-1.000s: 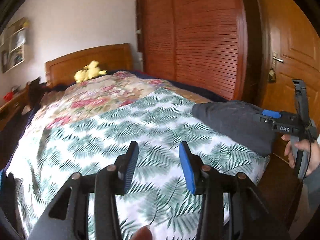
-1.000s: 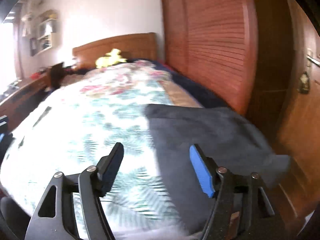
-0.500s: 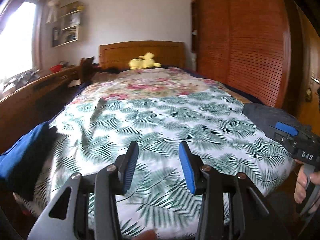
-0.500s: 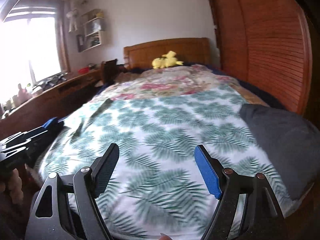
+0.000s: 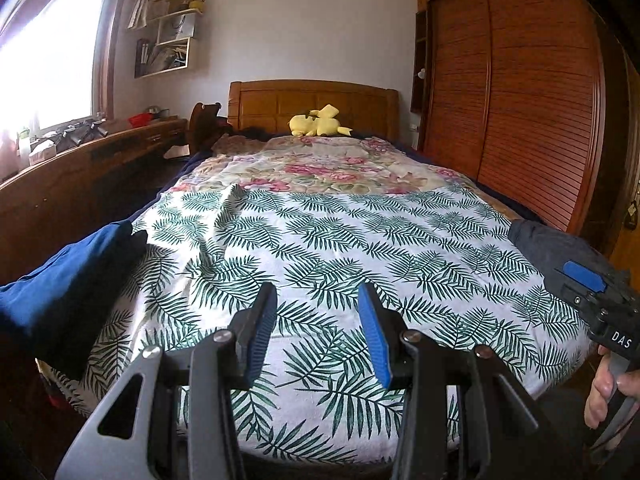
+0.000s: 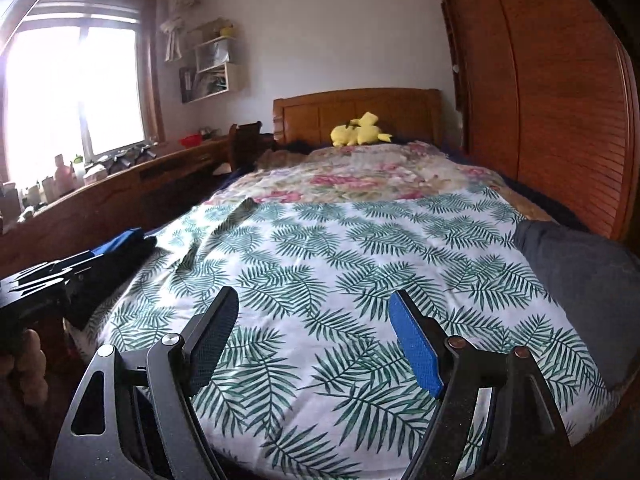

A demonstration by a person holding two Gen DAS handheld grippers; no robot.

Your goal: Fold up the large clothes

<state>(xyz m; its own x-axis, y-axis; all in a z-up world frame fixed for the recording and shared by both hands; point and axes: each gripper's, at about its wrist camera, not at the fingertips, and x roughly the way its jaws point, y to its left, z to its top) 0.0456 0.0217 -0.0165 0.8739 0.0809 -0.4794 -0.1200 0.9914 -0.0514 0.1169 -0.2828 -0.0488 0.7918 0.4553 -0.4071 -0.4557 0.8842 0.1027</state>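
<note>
A dark grey garment lies in a heap on the bed's near right corner. A blue garment hangs over the bed's near left edge. My left gripper hovers over the foot of the palm-leaf sheet, open with only sheet showing between its fingers. My right gripper is also open and empty, its jaws wider, over the same sheet. Each gripper shows at the edge of the other's view: the right gripper next to the grey garment, the left gripper by the blue one.
A floral quilt covers the far half of the bed, with a yellow plush toy by the wooden headboard. A slatted wardrobe runs along the right. A long wooden desk with clutter stands at the left under a window.
Both views have swung left, from the wardrobe and door to the headboard. The grey garment slid from the middle to the right edge, and the blue garment came into view on the left.
</note>
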